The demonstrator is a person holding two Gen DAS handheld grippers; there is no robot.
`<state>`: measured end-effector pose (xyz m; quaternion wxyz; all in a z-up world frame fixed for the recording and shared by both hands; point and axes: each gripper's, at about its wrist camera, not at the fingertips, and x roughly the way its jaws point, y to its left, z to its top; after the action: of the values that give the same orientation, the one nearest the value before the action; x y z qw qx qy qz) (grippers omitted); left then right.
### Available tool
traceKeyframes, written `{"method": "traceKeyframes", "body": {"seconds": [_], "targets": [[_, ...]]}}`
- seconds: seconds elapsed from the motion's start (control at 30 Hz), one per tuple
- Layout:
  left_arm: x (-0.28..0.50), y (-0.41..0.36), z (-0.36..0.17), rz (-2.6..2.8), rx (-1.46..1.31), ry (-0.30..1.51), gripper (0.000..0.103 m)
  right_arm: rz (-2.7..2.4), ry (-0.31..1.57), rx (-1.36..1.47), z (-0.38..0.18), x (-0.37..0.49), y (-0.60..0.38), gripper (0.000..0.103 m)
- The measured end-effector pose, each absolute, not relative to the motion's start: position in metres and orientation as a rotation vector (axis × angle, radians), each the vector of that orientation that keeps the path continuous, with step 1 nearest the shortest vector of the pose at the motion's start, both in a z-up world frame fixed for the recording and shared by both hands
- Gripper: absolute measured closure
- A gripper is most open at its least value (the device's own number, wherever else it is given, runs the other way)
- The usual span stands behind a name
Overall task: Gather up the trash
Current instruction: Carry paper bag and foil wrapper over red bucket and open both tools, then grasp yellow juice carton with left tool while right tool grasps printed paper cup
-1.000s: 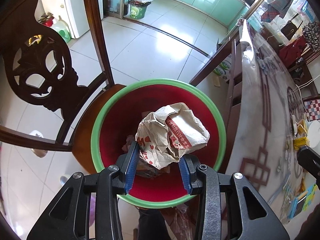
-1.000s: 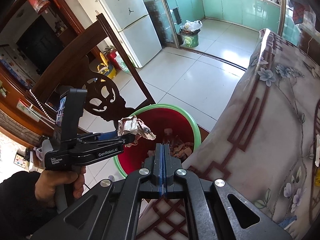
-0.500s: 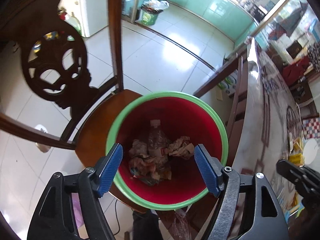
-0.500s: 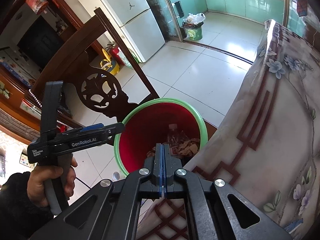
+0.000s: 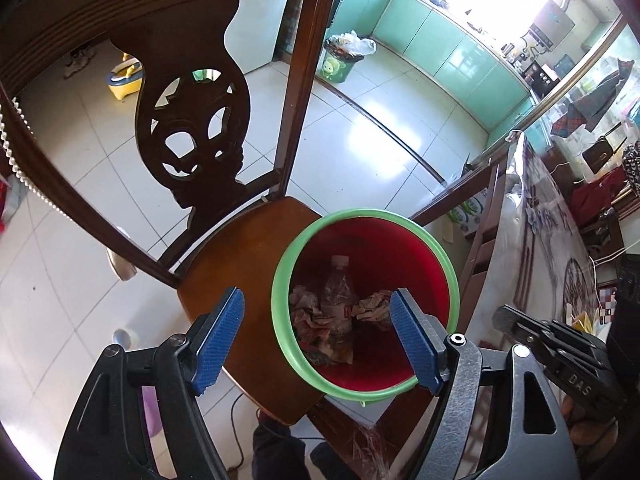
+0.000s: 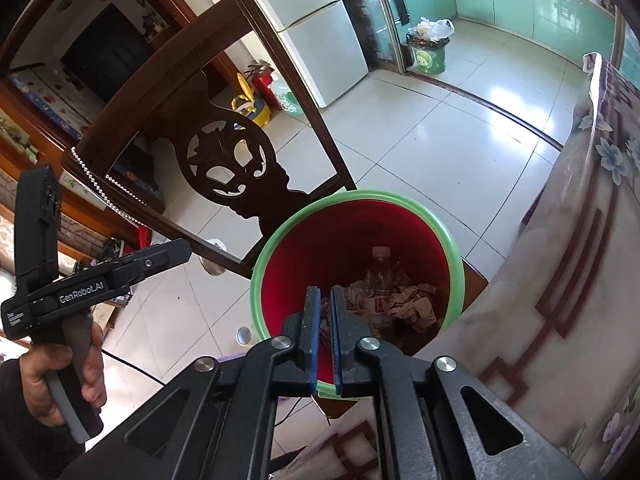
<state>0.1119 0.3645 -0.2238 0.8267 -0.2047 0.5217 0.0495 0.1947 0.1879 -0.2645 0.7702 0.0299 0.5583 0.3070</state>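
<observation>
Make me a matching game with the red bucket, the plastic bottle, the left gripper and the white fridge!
Things:
1. red bucket with green rim
2. clear plastic bottle
3. left gripper
4. white fridge

Places or states:
A. lying among crumpled paper
B. standing on the wooden chair seat
C. by the kitchen doorway
D. open and empty

Pairs: 1-B, 2-A, 3-D, 4-C

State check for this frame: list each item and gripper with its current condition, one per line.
Left gripper: open, empty.
Right gripper: jaws opening, nothing between them.
Red bin: upright on chair seat, partly filled.
Plastic bottle: capped, lying in bin.
Crumpled paper: in bin, beside bottle.
Chair: upright, holding bin.
</observation>
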Motion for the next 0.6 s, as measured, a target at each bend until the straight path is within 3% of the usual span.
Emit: {"method": "traceKeyframes", "body": {"seconds": [0.07, 0.13, 0.6], "targets": [[0.11, 0.363, -0.222, 0.104, -0.434, 1.102, 0.025, 0.659, 1.223, 0.069, -0.267, 0.194, 0.182, 0.06], [0.108, 0.361, -0.22, 0.097, -0.436, 1.097, 0.024, 0.648, 1.189, 0.078, -0.262, 0.19, 0.169, 0.047], [0.092, 0.291, -0.18, -0.078, -0.344, 1.033, 0.024, 0.538, 1.09, 0.096, -0.189, 0.102, 0.019, 0.045]]}}
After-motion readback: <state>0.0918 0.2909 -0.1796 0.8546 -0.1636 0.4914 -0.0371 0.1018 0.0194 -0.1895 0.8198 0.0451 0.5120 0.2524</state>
